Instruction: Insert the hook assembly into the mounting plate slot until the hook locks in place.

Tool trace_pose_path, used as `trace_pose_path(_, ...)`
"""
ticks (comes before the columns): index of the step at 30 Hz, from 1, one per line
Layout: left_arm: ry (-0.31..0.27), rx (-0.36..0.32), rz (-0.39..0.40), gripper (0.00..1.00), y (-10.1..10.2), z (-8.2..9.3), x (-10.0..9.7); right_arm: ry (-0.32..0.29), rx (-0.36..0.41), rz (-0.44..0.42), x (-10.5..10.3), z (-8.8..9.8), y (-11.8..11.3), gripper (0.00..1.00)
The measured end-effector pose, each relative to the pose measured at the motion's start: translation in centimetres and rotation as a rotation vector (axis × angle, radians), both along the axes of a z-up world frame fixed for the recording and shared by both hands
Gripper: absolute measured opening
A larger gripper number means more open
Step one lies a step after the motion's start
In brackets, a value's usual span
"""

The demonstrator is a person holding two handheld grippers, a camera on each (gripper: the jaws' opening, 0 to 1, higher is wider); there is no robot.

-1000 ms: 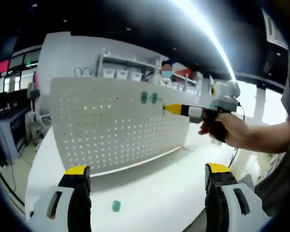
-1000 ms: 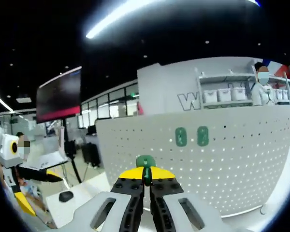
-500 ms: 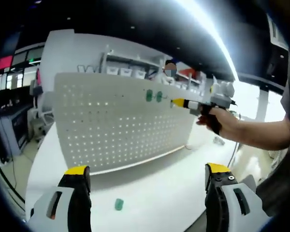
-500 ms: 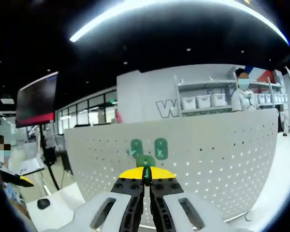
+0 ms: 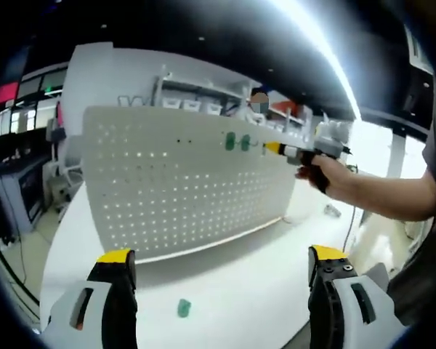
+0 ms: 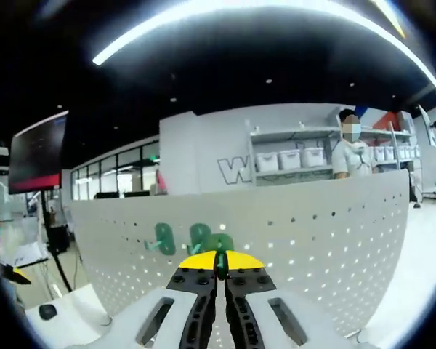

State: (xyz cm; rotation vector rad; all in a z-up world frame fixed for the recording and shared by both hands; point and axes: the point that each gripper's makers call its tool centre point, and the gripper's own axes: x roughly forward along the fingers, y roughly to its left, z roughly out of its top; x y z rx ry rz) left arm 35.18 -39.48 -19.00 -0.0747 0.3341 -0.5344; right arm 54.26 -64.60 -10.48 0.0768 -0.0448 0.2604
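Observation:
An upright white pegboard mounting plate (image 5: 174, 182) stands on the white table (image 5: 240, 283). Two green hooks (image 5: 237, 142) hang near its top edge. A third green hook (image 5: 184, 308) lies loose on the table in front of the board. My left gripper (image 5: 221, 269) is open, low over the table, with nothing between its fingers. My right gripper (image 6: 219, 263) is shut on a green hook (image 6: 219, 243), held up at the plate (image 6: 320, 247) just right of the two mounted hooks (image 6: 182, 237). From the left gripper view, a hand (image 5: 327, 174) holds that right gripper (image 5: 275, 149) against the board's upper right.
Behind the board is a shelf with white bins (image 6: 291, 158), and a person (image 6: 349, 149) stands beside it. A small object (image 5: 331, 211) lies on the table at the right. A dark screen (image 6: 36, 149) hangs at the far left.
My right gripper has moved rightward along the board's top with its green hook; the two mounted hooks now sit left of it in its view. The left gripper stays put.

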Motion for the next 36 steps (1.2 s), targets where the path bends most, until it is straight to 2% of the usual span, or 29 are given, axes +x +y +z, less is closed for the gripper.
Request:
trace_pose_path(4,0.006,0.002,0.004,1.00,0.2,-0.1,0.1,0.000,0.007,-0.013,0.5,0.0,-0.4,0.00)
trace_pose_path(18,0.012,-0.002,0.027,1.00,1.2,-0.4,0.6,-0.056,-0.002,-0.057,2.8,1.4,-1.2,0.00)
trace_pose_path(22,0.016,0.022,0.019,1.00,1.2,-0.4,0.7,-0.064,-0.027,-0.077,2.9,1.1,-1.2,0.00)
trace_pose_path(25,0.008,0.014,0.026,1.00,1.3,-0.1,0.9,-0.061,-0.005,-0.076,3.1,1.0,-1.2,0.00)
trace_pose_path(33,0.005,0.022,0.039,1.00,1.7,0.0,1.4,-0.085,-0.032,-0.093,3.2,1.1,-1.5,0.00)
trace_pose_path(36,0.008,0.026,0.036,1.00,1.6,-0.1,1.4,-0.076,-0.012,-0.102,3.5,0.7,-1.8,0.00)
